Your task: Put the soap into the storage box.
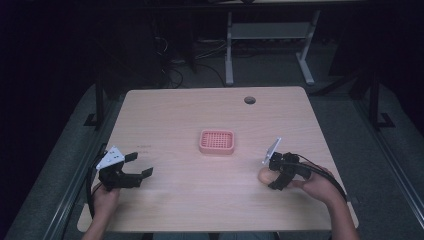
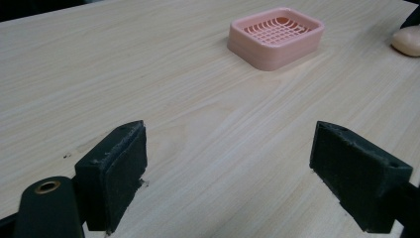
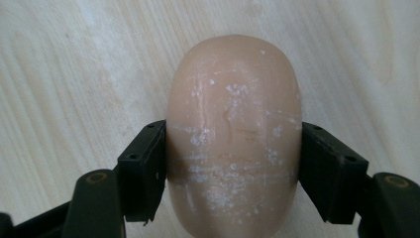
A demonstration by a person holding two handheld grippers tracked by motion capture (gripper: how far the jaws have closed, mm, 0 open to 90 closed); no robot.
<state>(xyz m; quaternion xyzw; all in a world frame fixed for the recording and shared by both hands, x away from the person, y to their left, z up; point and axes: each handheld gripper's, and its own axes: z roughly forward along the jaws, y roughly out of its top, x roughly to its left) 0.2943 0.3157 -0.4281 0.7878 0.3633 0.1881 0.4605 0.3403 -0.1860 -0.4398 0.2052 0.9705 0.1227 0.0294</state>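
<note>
A tan oval bar of soap [image 3: 233, 134] lies on the wooden table [image 1: 200, 115], and both black pads of my right gripper [image 3: 233, 166] press on its sides. From above, the soap [image 1: 265, 175] peeks out at the front right, under the right gripper [image 1: 274, 176]. A pink soap dish [image 1: 217, 141] with a grid floor sits empty at the table's middle; the left gripper view shows the same dish [image 2: 276, 36] far ahead. My left gripper [image 1: 140, 165] rests at the front left, its jaws wide apart with only bare wood between them [image 2: 228, 173].
A round cable hole [image 1: 249, 100] lies near the table's far edge. Beyond the table stand white desk legs [image 1: 229, 50] and cables on a dark floor. A person's hands [image 1: 320, 187] come in from the near edge.
</note>
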